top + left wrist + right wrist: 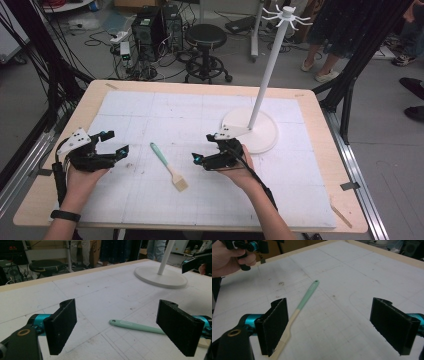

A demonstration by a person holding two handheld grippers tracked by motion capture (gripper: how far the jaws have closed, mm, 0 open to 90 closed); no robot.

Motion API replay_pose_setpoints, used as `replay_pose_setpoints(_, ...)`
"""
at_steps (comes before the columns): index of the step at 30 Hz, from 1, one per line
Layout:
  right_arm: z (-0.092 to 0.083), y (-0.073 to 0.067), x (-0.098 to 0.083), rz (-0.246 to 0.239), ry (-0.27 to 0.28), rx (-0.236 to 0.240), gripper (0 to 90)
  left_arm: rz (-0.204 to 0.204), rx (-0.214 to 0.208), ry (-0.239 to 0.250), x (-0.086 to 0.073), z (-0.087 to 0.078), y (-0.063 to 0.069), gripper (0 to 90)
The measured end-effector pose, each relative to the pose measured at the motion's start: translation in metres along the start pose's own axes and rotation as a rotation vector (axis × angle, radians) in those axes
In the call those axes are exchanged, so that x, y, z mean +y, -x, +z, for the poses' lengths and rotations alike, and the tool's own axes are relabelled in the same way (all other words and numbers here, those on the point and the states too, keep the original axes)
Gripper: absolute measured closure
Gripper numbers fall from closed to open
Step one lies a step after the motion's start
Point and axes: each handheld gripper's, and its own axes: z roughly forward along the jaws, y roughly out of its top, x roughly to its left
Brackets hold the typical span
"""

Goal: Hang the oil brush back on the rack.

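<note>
Two grippers: both held low over the table point(310, 100), jaws spread wide, gripping nothing
Stand point(250, 131): white, upright, far right of mat
Left gripper point(114, 144): near left edge
Right gripper point(202, 149): just before stand base
Brush point(168, 166): flat between grippers, mint handle away from person

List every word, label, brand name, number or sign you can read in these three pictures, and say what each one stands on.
None can be read.
Brush: a raised oblong mark on the green handle near the hanging hole, too blurred to read.
Computer towers on the floor beyond the table: a pale patch on top, too small to read.
White mat: only grid lines and smudges, no writing.
Left hand-held gripper and right hand-held gripper: no lettering visible.
</note>
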Motion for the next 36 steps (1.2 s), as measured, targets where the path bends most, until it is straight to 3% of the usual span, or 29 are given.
replay_pose_setpoints(3,0.021,-0.009,0.002,-0.007,-0.024,0.019,14.4,-0.001,-0.001,0.004,0.0,-0.001,0.0,17.3)
replay_pose_setpoints(11,0.052,-0.025,0.002,-0.035,-0.074,0.047,15.2,0.001,0.001,0.011,0.001,-0.003,-0.001,17.3)
replay_pose_setpoints(19,0.075,-0.039,-0.004,-0.024,-0.134,0.022,18.8,-0.001,-0.001,0.013,0.002,-0.004,0.0,17.3)
replay_pose_setpoints(25,0.087,-0.044,-0.008,-0.028,-0.188,0.018,35.9,-0.001,-0.003,0.012,0.001,-0.003,-0.001,17.3)
replay_pose_setpoints(36,0.099,-0.059,-0.014,-0.106,-0.27,-0.008,63.6,0.008,-0.001,0.002,0.001,-0.003,0.0,17.8)
